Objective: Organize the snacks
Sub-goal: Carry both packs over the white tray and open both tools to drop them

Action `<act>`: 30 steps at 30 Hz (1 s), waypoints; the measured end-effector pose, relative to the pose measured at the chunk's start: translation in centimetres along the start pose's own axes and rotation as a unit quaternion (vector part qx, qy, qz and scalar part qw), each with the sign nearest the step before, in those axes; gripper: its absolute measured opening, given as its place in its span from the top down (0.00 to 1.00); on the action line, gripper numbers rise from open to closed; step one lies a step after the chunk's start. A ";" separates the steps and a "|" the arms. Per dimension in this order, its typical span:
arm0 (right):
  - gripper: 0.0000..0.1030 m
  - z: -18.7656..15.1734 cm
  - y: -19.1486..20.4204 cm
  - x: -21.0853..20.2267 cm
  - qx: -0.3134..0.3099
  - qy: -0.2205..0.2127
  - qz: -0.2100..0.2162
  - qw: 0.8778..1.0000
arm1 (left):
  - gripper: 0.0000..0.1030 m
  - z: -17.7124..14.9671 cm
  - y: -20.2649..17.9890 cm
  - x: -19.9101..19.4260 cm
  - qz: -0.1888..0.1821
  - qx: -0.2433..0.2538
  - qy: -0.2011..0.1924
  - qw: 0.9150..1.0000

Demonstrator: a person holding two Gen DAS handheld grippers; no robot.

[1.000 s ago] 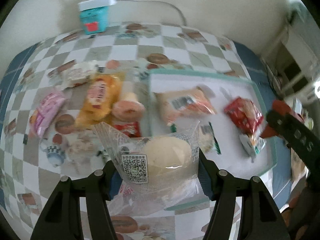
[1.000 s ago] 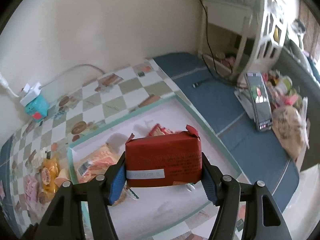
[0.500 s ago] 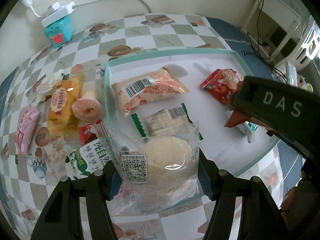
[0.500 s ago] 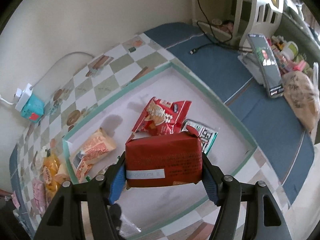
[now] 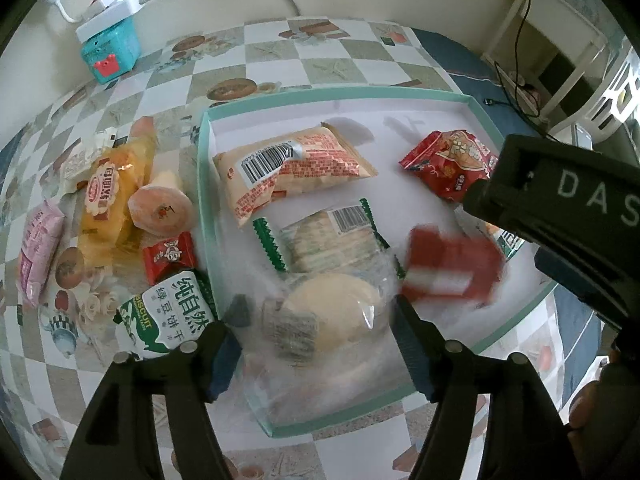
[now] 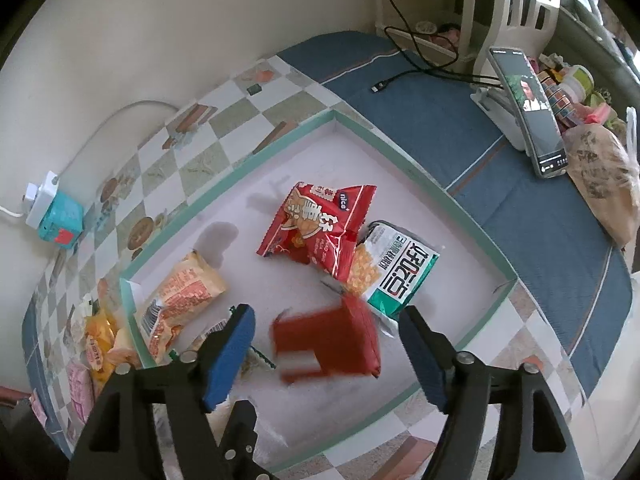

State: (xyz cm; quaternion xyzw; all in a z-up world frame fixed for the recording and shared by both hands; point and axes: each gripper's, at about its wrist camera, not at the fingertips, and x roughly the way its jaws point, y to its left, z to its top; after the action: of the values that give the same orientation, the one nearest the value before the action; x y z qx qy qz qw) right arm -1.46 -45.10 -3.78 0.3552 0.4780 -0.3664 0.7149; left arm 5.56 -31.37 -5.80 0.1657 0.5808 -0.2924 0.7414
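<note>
A shallow white tray with a teal rim [image 5: 332, 94] [image 6: 448, 196] holds several snack packs. My left gripper [image 5: 316, 328] is open; a clear bag with a pale round bun [image 5: 328, 316] is blurred between its fingers, over the tray's near corner. My right gripper [image 6: 328, 344] is open; a dark red block pack [image 6: 332, 340] is blurred in the gap, over the tray floor. It also shows in the left wrist view [image 5: 452, 268]. The right gripper's body [image 5: 568, 208] shows at the right of the left view.
Loose snacks lie left of the tray on the checked tablecloth: a yellow pack [image 5: 108, 200], a pink pack [image 5: 38, 248], a green biscuit pack [image 5: 172, 320]. A teal box with a power strip [image 5: 110, 48] stands by the wall. A phone on a stand [image 6: 528, 108] is at the right.
Both grippers have opened. The red block pack and the bun bag have come loose and are blurred in motion over the tray. Both grippers moved closer to the tray.
</note>
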 end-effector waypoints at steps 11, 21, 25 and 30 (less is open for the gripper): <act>0.23 0.0 0.1 0.0 -0.004 0.003 -0.006 1.000 | 0.23 0.4 1.6 -1.0 -0.007 -0.027 -0.012 1.000; 0.23 -0.3 0.8 0.4 -0.015 0.011 -0.009 1.000 | 0.23 0.7 4.3 -2.1 -0.006 -0.069 -0.021 0.997; 0.23 -0.9 1.9 0.7 -0.030 0.017 -0.004 0.999 | 0.23 0.7 7.1 -2.5 0.000 -0.114 -0.016 0.993; 0.18 -1.7 4.6 0.3 -0.064 0.018 0.010 0.998 | 0.23 0.6 11.7 -3.3 0.029 -0.186 -0.023 0.982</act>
State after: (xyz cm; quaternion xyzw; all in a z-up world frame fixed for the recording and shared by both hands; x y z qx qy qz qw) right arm 1.89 -41.46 -3.80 0.3202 0.5100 -0.3217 0.7307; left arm 12.81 -21.89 -3.59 0.0353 0.6023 -0.1615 0.7810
